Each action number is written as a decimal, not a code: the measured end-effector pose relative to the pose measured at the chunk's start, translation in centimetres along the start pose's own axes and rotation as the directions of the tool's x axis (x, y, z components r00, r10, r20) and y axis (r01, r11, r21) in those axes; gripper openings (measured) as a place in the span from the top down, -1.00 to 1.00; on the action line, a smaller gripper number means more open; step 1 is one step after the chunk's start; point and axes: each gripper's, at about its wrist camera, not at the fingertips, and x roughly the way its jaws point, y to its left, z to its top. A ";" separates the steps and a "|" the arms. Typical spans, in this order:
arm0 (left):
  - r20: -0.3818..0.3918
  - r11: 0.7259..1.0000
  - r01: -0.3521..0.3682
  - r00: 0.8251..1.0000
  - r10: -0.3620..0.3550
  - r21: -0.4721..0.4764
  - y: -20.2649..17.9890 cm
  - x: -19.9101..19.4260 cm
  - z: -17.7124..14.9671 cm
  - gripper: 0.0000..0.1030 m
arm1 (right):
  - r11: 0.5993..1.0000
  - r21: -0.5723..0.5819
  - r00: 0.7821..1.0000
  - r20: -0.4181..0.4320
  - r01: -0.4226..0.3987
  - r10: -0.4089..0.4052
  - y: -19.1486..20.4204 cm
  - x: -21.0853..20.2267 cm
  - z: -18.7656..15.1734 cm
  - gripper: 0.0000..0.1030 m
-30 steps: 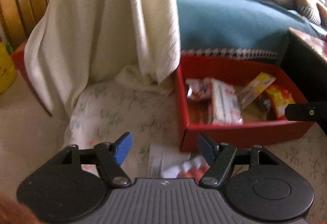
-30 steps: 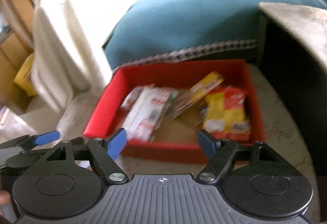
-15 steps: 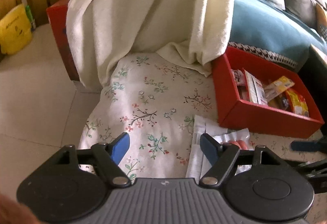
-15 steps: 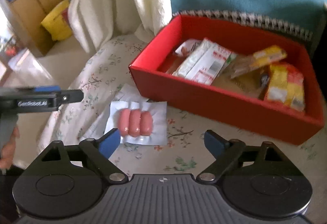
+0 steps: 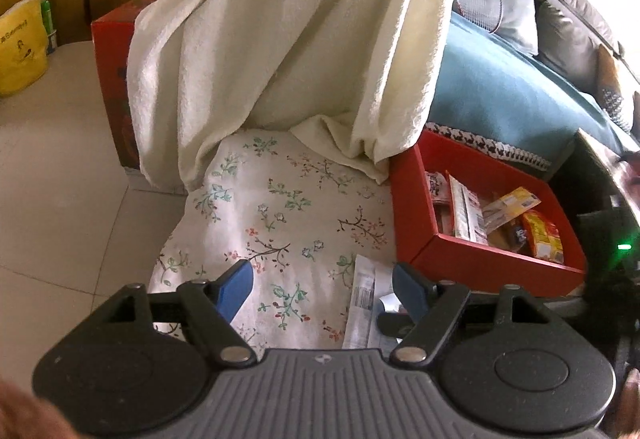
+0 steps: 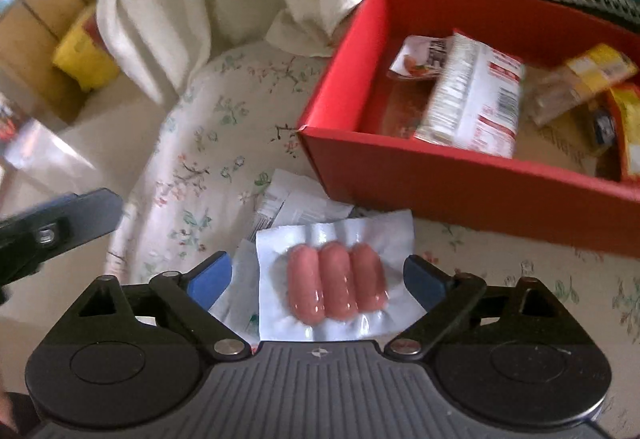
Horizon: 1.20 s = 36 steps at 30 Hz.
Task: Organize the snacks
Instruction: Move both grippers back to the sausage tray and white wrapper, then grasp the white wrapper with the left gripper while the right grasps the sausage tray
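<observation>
A clear pack of three pink sausages lies on the floral cloth, on top of flat white packets. My right gripper is open, its fingers on either side of the sausage pack, not touching it. A red box behind holds several snack packs, among them a white and red one. My left gripper is open and empty above the cloth, left of the red box. A white packet lies by its right finger.
A cream towel hangs over something behind the cloth. A teal sofa with a badminton racket is at the back right. A yellow bag stands on the tiled floor at left. A dark table stands beside the box.
Both grippers have pulled back from the red box. The right one has come down over the sausage pack, which now lies between its open fingers. The left one rose and swung left.
</observation>
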 end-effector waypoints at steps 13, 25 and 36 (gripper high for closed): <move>-0.008 0.998 0.033 0.999 -0.032 0.056 -1.2 -0.1 -0.3 -0.41 | 0.995 -0.069 0.997 -0.030 0.070 -0.072 -2.7 -2.6 -4.6 -0.82; -0.160 0.970 -0.045 0.983 0.086 0.240 -6.0 6.5 -3.9 -0.48 | 0.995 -0.001 0.995 0.015 0.100 -0.100 -7.2 -6.3 -9.3 -0.76; -0.173 0.961 -0.111 0.972 0.158 0.255 -7.0 10.1 -4.3 -0.17 | 0.999 0.012 0.999 0.004 0.044 -0.044 -8.7 -5.9 -9.1 -0.79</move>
